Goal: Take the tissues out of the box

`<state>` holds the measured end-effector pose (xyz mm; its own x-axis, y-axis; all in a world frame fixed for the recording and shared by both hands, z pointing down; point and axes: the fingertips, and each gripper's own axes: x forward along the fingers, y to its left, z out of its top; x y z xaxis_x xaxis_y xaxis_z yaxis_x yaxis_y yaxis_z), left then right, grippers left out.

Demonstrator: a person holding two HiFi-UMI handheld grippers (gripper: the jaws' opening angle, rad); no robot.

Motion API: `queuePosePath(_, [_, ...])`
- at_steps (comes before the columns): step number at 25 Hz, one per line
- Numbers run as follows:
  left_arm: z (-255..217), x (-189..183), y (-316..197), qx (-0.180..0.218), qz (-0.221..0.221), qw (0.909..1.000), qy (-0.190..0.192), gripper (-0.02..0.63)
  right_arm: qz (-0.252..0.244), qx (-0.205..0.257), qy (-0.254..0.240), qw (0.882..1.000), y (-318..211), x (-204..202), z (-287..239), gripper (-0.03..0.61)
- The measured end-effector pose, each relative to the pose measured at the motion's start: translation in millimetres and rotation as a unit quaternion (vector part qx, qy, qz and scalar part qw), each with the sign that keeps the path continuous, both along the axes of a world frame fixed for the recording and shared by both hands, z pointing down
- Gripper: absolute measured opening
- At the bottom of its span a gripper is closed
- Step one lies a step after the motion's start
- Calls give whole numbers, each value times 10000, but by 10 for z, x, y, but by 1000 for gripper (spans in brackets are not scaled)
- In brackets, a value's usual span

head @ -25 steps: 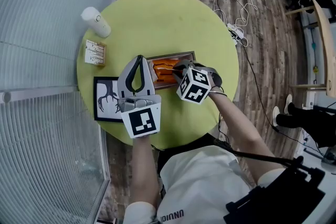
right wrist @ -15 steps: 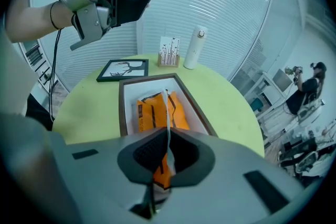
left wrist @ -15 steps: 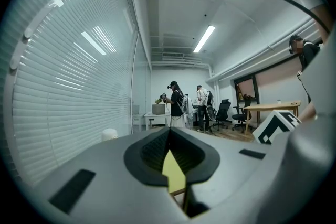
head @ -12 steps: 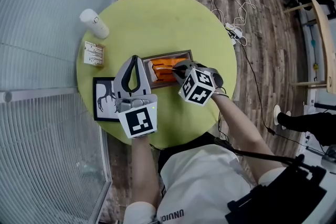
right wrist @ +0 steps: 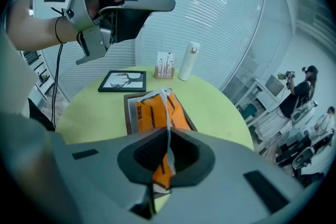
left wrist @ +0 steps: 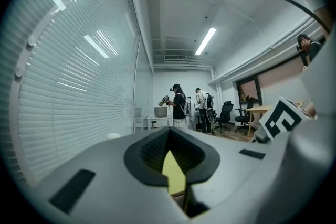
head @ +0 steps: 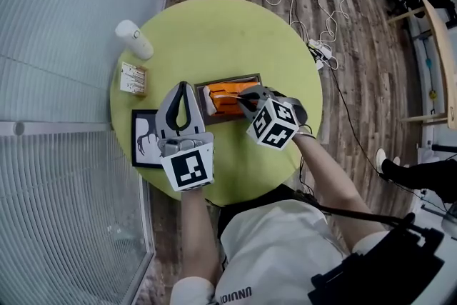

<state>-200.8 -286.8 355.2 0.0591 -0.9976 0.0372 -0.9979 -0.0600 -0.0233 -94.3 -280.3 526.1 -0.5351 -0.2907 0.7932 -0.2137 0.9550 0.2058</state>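
— Pinching hard: the right gripper (right wrist: 168, 134) has its jaws clamped together on a thin white tissue (right wrist: 167, 110). The sheet runs as a narrow strip from the pads down to the orange tissue pack (right wrist: 149, 113).

— And where is the pack sitting?

— In the brown box (head: 230, 77), right at the middle of the round green table (head: 221, 32). The gripper tilts down over the box's right end, and the tissue's lower end comes out of the top of the pack.

— What about the other tool?

— The left gripper (head: 187, 84) is closed too, tips meeting, but it grips nothing. Through the loop between its jaws only a sliver of green table shows.

— Is it touching the box?

— No. The right gripper view catches it in the upper left of the frame, held level and well clear of the tabletop. From the head view it hangs just left of the box, partly over the black-framed picture (head: 146, 139).

— Anything else on the table?

— A white bottle (head: 134, 39) and a small card stand (head: 133, 78) sit at the upper left edge, well apart from both tools.
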Motion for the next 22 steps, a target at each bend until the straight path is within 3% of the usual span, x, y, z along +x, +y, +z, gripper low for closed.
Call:
queuePosePath(4, [-16, -24, 20, 46, -35, 10000, -2, 14, 73, 84, -122, 9999, -14, -13, -92, 21])
queuePosePath(8, [-58, -6, 46, 71, 16, 9996, -258, 14, 147, 209, -291, 9993, -34, -4, -259, 21])
queuePosePath(11, [-89, 3, 53, 80, -15, 9998, -184, 14, 216, 336, -420, 9983, -66, -1, -383, 21])
queuePosePath(15, [-80, -7, 76, 108, 67, 9990, -438, 14, 305, 459, -529, 9971, -99, 0, -491, 21])
queuePosePath(22, [-146, -14, 67, 138, -82, 9998, -107, 14, 485, 721, -790, 9931, -168, 25, -744, 21])
